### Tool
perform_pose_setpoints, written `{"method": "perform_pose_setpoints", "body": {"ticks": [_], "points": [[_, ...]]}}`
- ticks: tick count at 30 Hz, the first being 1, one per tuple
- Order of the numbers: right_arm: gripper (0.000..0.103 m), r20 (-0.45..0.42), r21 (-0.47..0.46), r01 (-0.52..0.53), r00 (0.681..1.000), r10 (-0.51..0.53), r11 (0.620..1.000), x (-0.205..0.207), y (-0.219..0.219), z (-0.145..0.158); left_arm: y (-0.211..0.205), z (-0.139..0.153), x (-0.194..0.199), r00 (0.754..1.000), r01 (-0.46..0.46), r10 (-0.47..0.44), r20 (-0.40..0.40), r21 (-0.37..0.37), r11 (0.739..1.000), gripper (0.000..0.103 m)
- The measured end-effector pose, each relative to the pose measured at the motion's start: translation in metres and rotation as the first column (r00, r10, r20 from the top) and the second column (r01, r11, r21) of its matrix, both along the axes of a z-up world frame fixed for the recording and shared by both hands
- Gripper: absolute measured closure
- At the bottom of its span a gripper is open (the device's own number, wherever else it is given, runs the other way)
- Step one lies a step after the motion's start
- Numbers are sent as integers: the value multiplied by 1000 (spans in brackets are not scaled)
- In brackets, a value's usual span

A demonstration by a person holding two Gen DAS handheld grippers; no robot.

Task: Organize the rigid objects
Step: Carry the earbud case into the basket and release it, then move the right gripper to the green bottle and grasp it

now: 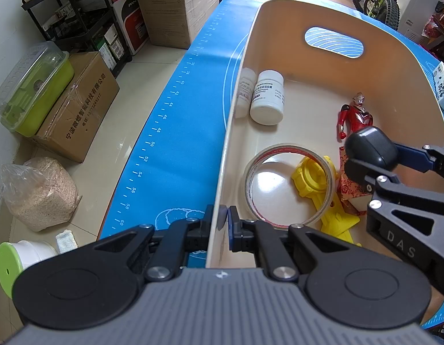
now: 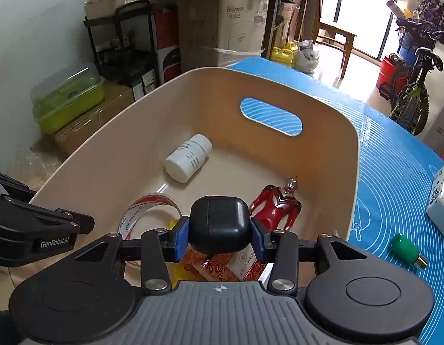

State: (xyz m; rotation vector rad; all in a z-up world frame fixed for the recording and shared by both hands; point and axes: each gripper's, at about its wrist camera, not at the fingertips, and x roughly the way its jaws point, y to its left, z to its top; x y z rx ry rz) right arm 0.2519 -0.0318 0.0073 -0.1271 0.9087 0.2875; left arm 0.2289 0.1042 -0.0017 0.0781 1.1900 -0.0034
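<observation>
A beige plastic bin [image 1: 279,23] [image 2: 331,132] stands on the blue mat. My left gripper [image 1: 220,224] is shut on the bin's near left wall. My right gripper [image 2: 219,234] [image 1: 365,161] is shut on a black earbud case [image 2: 219,224] [image 1: 371,146], held over the bin's inside. In the bin lie a white pill bottle [image 1: 266,97] [image 2: 189,156], a red hero figure [image 1: 355,115] [image 2: 278,204], a tape roll [image 1: 288,184] [image 2: 141,210], a yellow toy [image 1: 322,192] and a red patterned packet [image 2: 222,264] [image 1: 348,181].
On the blue mat [image 2: 394,172] right of the bin lie a green plug [image 2: 404,248] and a white patterned box [image 2: 441,201]. The table's left edge [image 1: 153,143] drops to a floor with cartons, a green container [image 1: 35,89] and a bag [image 1: 41,192].
</observation>
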Motion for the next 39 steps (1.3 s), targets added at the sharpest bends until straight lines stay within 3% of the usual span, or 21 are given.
{"method": "perform_pose_setpoints", "body": {"ticks": [7, 10, 12, 17, 21, 24, 28, 32, 39], "points": [[41, -9, 39, 1, 1000, 0, 999, -2, -11, 3, 0, 0, 0, 1000, 1, -1, 0, 1, 1000, 92], [31, 27, 71, 16, 999, -18, 997, -3, -17, 13, 0, 1, 0, 1000, 1, -1, 1, 2, 1000, 92], [31, 53, 98, 30, 998, -35, 995, -4, -25, 22, 0, 1, 0, 1000, 0, 0, 1, 2, 1000, 92], [24, 118, 120, 116, 985, -130, 986, -5, -62, 41, 1, 1, 0, 1000, 1, -1, 1, 4, 1000, 92], [20, 111, 130, 216, 967, -231, 968, 1, -101, 42, 0, 1, 0, 1000, 1, -1, 0, 3, 1000, 92], [18, 121, 111, 299, 942, -312, 948, 4, -132, 35, 0, 1, 0, 1000, 1, -1, 1, 6, 1000, 92], [7, 122, 40, 389, 912, -391, 920, 12, -165, 11, 0, 1, 0, 1000, 1, -1, 1, 5, 1000, 92], [5, 61, -19, 450, 892, -448, 893, 20, -191, -21, 0, 1, 0, 1000, 0, 0, 0, 8, 1000, 92], [2, -30, 1, 559, 829, -559, 829, 36, -218, -63, 0, 0, 0, 1000, 1, -1, 1, 8, 1000, 92]]}}
